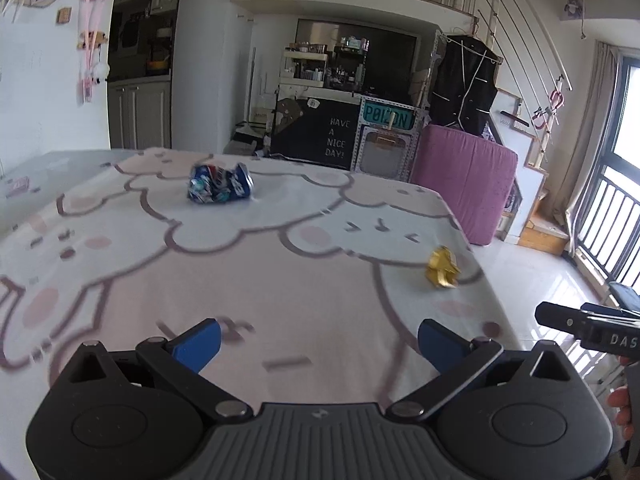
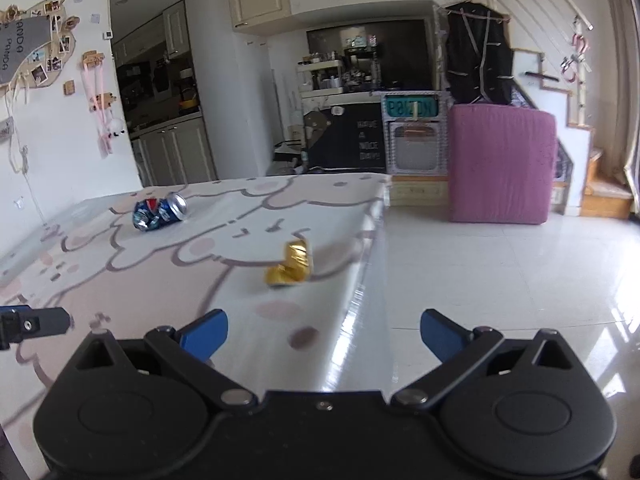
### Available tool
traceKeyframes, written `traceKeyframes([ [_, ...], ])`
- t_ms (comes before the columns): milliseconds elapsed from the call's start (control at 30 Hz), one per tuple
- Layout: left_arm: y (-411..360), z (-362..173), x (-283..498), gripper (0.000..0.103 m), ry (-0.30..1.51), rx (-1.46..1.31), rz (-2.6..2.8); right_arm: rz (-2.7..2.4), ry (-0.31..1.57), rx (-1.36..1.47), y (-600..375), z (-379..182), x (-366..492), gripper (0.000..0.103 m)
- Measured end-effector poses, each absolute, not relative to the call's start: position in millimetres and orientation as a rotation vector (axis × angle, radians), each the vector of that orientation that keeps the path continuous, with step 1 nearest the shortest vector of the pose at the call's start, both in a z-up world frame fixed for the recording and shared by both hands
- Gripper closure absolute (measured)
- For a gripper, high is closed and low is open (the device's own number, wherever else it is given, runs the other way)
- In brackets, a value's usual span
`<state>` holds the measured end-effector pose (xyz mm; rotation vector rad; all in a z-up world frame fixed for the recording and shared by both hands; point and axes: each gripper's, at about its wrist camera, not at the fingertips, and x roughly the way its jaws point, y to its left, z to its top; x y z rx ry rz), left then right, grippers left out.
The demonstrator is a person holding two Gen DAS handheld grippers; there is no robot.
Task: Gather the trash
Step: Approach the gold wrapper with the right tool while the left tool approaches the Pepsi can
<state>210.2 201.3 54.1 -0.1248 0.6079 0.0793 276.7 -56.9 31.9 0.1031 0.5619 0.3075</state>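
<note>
We hold both grippers low over the tabletop (image 1: 304,280), which is covered by a pink-and-white cartoon-animal cloth. The left gripper (image 1: 319,344) has its blue fingers (image 1: 198,342) spread wide apart, gripping nothing; the right gripper (image 2: 324,338) likewise. A crushed blue aluminium drink can (image 1: 220,184) lies far ahead, its label too blurred to read. A crumpled gold foil wrapper (image 2: 290,264) sits near the tabletop's right edge. Behind, a black board (image 1: 336,136) reads "HAVE A NICE DAY!" and a teal plate (image 1: 386,117) "POIZON".
</note>
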Motion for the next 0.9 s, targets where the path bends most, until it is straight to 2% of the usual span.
traceKeyframes([
  [233, 240.3, 61.1, 270.7, 0.0, 0.608, -0.086, 0.078, 0.363, 0.604, 0.2, -30.5, 32.5, 316.8, 0.001],
  [333, 255.2, 59.9, 300.2, 0.0, 0.605, -0.084, 0.094, 0.359, 0.608, 0.191, -19.5, 29.4, 330.8, 0.008],
  [667, 323.9, 42.8, 385.8, 0.0, 0.611, -0.229, 0.276, 0.373, 0.677, 0.243, -5.0, 3.5, 373.4, 0.019],
  [900, 353.3, 36.8, 446.7, 0.009, 0.612, -0.262, 0.38, 0.414, 0.689, 0.246, -6.1, 2.5, 393.2, 0.021],
])
